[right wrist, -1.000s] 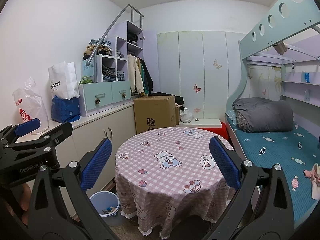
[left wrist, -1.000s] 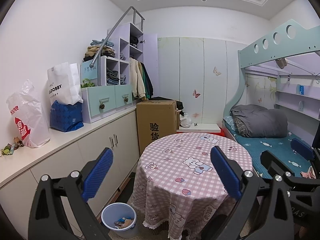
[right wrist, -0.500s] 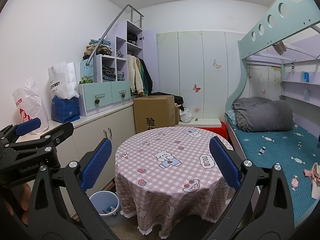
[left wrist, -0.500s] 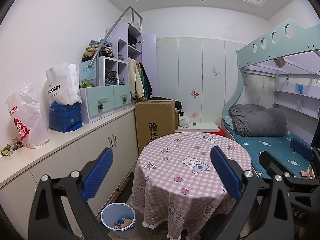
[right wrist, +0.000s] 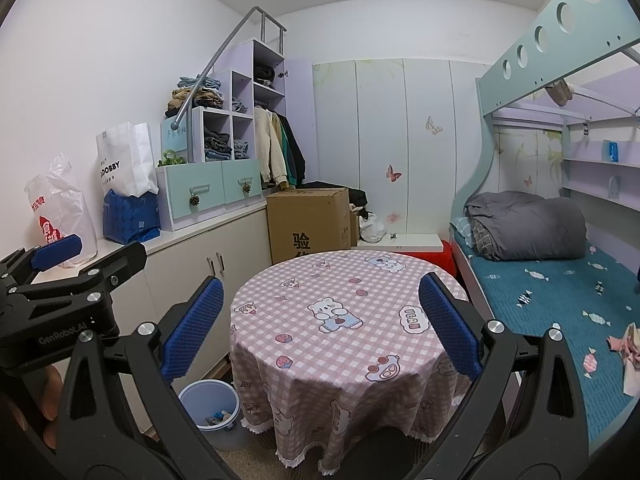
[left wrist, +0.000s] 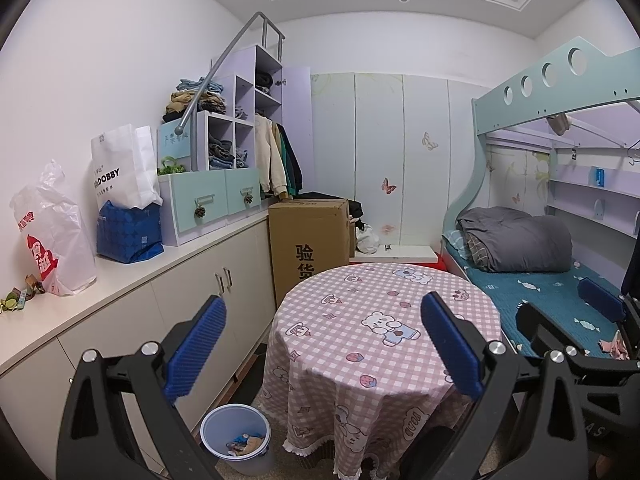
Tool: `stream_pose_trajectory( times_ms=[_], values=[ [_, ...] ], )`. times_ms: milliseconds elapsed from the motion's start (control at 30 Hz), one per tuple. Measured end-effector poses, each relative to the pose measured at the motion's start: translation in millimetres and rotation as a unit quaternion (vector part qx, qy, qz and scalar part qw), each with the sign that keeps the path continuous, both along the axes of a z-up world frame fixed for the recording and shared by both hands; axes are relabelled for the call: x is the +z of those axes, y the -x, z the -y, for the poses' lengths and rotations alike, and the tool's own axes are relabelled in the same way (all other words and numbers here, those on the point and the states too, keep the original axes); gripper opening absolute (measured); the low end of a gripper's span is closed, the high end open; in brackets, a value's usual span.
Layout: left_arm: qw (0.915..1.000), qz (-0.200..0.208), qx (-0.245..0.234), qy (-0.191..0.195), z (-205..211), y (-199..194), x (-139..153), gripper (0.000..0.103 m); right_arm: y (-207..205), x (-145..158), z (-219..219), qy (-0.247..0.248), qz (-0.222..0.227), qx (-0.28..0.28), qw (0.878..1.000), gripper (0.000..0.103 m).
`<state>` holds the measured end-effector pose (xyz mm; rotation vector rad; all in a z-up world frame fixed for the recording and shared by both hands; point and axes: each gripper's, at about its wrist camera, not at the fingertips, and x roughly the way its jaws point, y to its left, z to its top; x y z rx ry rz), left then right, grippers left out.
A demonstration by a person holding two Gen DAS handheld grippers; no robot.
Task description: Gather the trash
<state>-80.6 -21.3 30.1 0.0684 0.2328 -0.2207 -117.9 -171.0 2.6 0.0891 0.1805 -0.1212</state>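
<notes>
Left wrist view: the left hand-held gripper point(left wrist: 320, 344) is spread wide and empty; the blue bin point(left wrist: 236, 440) with scraps sits below it on the floor, beside the round worktop point(left wrist: 380, 320).

Right wrist view: the right hand-held gripper point(right wrist: 320, 328) gapes empty; crumpled trash point(right wrist: 628, 348) lies on the bed point(right wrist: 560, 288) to its right.

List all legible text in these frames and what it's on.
"DOBBY": white paper bag on the counter; smaller print around it unreadable.
"验货": cardboard box.
"GenRobot.AI": left gripper body, right wrist view.
Red print on the plastic bag: too blurred.
Writing on the teal cabinet panel: too faint.
Letters on the tablecloth patch: illegible.
</notes>
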Motion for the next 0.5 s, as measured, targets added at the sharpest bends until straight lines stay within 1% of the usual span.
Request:
stream_pose_trajectory(
  times_ms=[500],
  values=[
    [1.0, 0.0, -0.001, 0.0, -0.3, 0.0, -1.3, 0.096, 0.7, -0.2, 0.2, 0.0, 0.0, 0.0, 1.0, 0.096]
  ],
)
